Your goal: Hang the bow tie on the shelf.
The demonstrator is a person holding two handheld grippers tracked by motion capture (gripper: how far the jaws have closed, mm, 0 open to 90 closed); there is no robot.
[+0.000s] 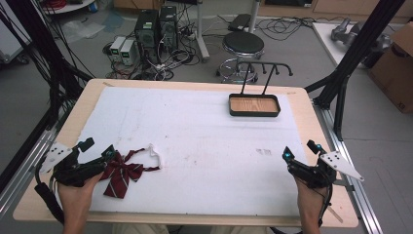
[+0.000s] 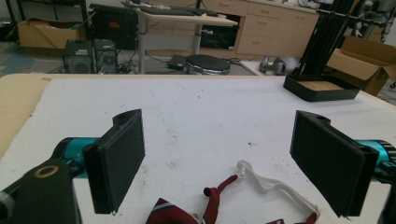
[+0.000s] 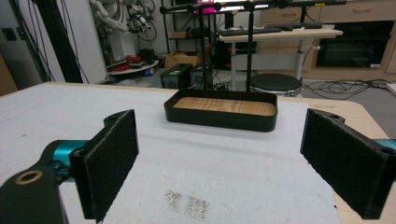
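A dark red striped bow tie [image 1: 121, 174] with a white strap [image 1: 157, 154] lies on the white mat near the front left. My left gripper [image 1: 97, 150] hovers at its left edge, open, with its jaws wide apart and nothing between them. In the left gripper view the bow tie [image 2: 170, 214] and its white strap [image 2: 273, 186] lie just ahead, low between the jaws. My right gripper [image 1: 299, 149] stands open at the front right over bare mat. A black tray [image 1: 254, 105] with a wooden floor and a hanger rack [image 1: 265, 67] sits at the back right, and the same tray [image 3: 221, 110] lies ahead of the right gripper.
The white mat [image 1: 195, 141] covers most of the wooden table [image 1: 311, 117]. A faint grey smudge [image 1: 263, 151] marks the mat near the right gripper. Beyond the table stand a black stool [image 1: 242, 46], computer towers [image 1: 156, 27] and a cardboard box [image 1: 397, 63].
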